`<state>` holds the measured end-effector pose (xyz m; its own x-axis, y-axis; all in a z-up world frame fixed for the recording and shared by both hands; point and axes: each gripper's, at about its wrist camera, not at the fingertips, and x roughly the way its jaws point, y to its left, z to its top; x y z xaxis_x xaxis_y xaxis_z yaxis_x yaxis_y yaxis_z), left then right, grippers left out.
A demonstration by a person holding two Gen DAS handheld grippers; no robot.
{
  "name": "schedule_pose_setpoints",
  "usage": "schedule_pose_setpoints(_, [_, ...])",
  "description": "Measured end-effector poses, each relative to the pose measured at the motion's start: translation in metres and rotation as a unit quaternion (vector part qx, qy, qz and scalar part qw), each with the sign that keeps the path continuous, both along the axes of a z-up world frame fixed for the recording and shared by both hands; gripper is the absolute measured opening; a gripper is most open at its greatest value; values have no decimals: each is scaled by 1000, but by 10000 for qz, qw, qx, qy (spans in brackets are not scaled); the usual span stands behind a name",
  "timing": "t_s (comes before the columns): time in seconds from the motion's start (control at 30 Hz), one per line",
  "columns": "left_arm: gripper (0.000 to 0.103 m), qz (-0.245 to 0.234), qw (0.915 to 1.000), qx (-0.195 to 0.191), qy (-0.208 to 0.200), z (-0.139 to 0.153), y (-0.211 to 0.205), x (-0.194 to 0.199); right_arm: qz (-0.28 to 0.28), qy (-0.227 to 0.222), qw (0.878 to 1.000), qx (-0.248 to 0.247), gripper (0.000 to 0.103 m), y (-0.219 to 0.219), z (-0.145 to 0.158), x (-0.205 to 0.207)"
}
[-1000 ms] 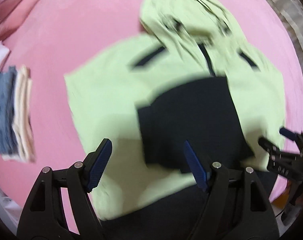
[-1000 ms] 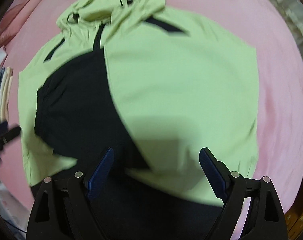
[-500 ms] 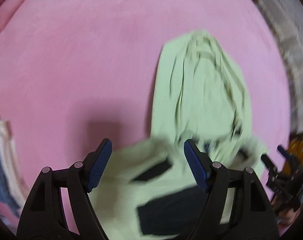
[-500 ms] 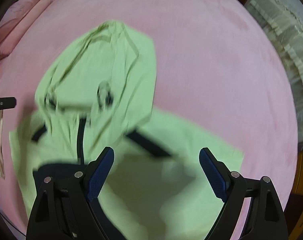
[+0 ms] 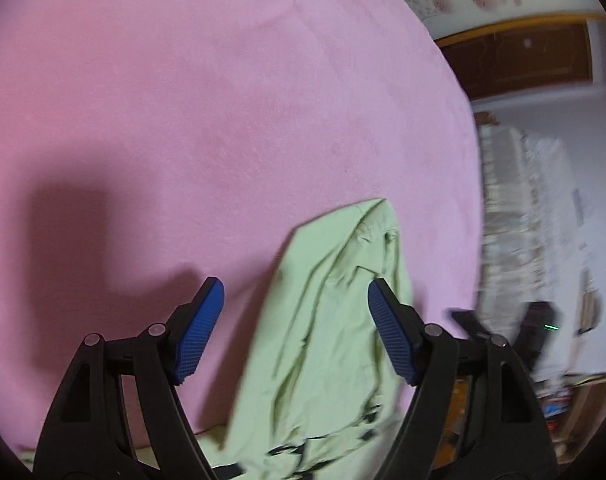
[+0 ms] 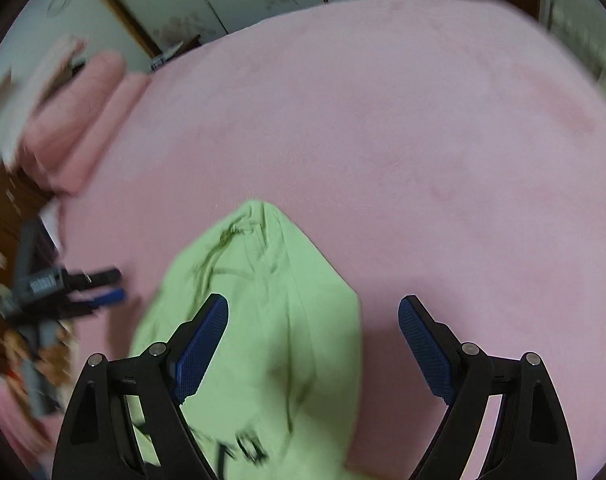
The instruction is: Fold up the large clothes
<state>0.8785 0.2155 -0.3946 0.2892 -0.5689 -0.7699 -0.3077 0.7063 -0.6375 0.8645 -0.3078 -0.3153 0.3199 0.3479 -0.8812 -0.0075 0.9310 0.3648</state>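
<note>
Left wrist view: both grippers, left (image 5: 295, 332) and right (image 6: 313, 346), hang open and empty over the hood (image 5: 343, 300), likely to fold it down on the bed (image 5: 223, 100).

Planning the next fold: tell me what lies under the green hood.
The hood lies flat on the pink bed cover, which shows all around it. Whatever sits directly beneath the fabric is covered.

A light green hooded garment (image 5: 327, 320) is laid on the pink bed cover, its wrinkled hood pointing away from the grippers. Dark trim and a drawcord are seen near the collar. The hood lies between the left gripper's spread fingers, untouched.
</note>
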Motion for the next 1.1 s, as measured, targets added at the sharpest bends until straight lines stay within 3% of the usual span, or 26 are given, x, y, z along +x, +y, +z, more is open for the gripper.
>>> schedule_pose_setpoints(0.03, [72, 43, 9999, -47, 105, -9, 0, 3, -104, 239, 9995, 193, 88, -6, -12, 9])
schedule_pose_setpoints(0.13, [67, -69, 9988, 482, 69, -24, -12, 2, -625, 793, 9924, 707, 83, -26, -49, 25])
schedule_pose_setpoints(0.23, [65, -313, 9972, 675, -75, -31, -26, 7, -829, 839, 9891, 879, 68, -38, -64, 33])
schedule_pose_setpoints(0.27, [60, -366, 9973, 614, -144, -32, -29, 10, -818, 777, 9889, 964, 64, -41, -64, 35])
schedule_pose_setpoints(0.33, [39, -506, 9979, 339, -202, -35, -38, 12, -720, 721, 9854, 1363, 38, -45, -66, 40])
schedule_pose_setpoints(0.37, [26, -594, 9977, 265, -207, -37, -46, 9, -650, 818, 9800, 1692, 34, -46, -69, 44])
schedule_pose_setpoints(0.47, [8, -1061, 9886, 874, -612, -24, -70, 7, -520, 908, 9727, 2072, 16, -46, -69, 51])
schedule_pose_setpoints(0.57, [5, -1230, 9799, 1033, -1180, -4, -83, -8, -245, 543, 9735, 2207, 10, -45, -49, 53])
schedule_pose_setpoints(0.67, [3, -1131, 9766, 750, -1671, 21, -80, -25, 189, 205, 9729, 2296, 8, -47, -18, 50])
schedule_pose_setpoints(0.73, [2, -1310, 9711, 545, -1920, 42, -81, -41, 478, 36, 9712, 2332, 7, -51, 6, 42])
schedule_pose_setpoints(0.87, [2, -1720, 9590, 582, -2177, 93, -79, -81, 995, -586, 9563, 2687, 7, -66, 65, 1])
schedule_pose_setpoints(0.97, [2, -1966, 9502, 792, -2283, 127, -81, -115, 1086, -902, 9478, 2859, 7, -76, 93, -28])
schedule_pose_setpoints(1.1, [3, -2435, 9271, 1441, -2458, 158, -98, -169, 1312, -1088, 9473, 2714, 7, -75, 117, -75])
